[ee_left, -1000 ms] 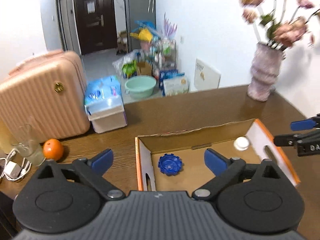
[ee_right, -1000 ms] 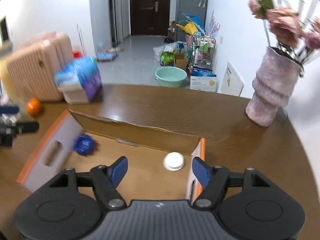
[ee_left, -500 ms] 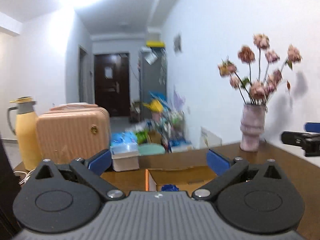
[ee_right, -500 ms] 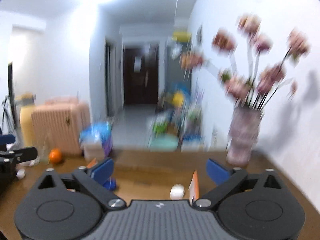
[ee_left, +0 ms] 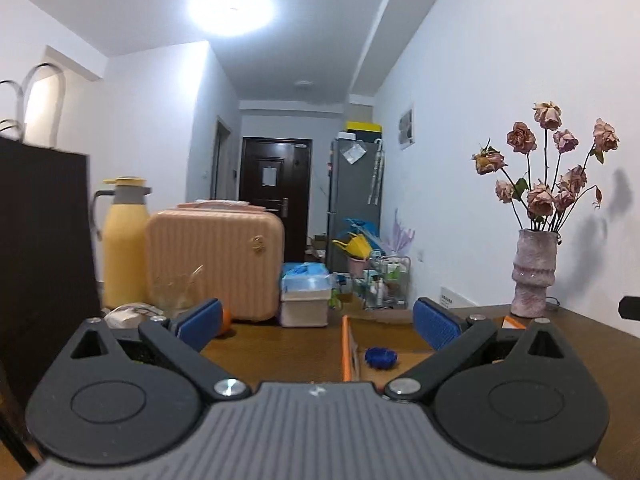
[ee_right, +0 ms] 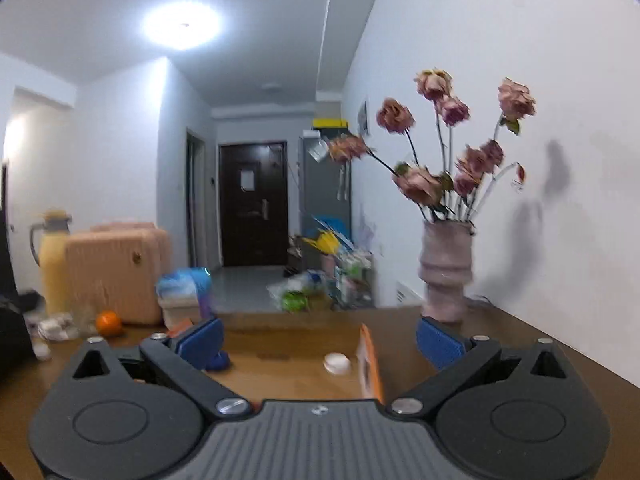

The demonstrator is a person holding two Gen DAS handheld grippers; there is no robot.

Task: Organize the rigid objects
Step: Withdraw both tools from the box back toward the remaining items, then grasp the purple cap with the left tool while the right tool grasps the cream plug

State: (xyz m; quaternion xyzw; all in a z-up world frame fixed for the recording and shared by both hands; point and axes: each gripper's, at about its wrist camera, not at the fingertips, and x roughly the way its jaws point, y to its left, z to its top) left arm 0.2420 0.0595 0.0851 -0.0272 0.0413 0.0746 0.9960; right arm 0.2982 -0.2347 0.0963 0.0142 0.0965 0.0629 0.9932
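Both tools are held low and near level over the counter (ee_left: 592,328), looking across a shallow cardboard box (ee_right: 366,356) with orange edges.

The left tool (ee_left: 316,320) stands wide open with nothing between its blue pads. A blue cap (ee_left: 381,357) lies flat on the box floor, just inside the left wall, ahead of this tool and a little toward its right pad. It is closer to this tool than to the other.

The right tool (ee_right: 318,338) is also spread wide; its jaws are easing inward slightly from their widest, and nothing sits between them. A white cap (ee_right: 337,362) lies on the box floor almost straight ahead of it, just beside the right orange wall. In this view the blue cap (ee_right: 219,360) peeks out behind the left pad.

Both caps are round and flat, so neither has a long axis to line up with. What matters, in my judgement, is side: blue to the left tool, white to the right. Both already rest in the box, so that much looks sorted.

An orange (ee_right: 108,322), a suitcase (ee_left: 216,262), a yellow flask (ee_left: 124,244) and a vase (ee_right: 446,272) stand beyond.
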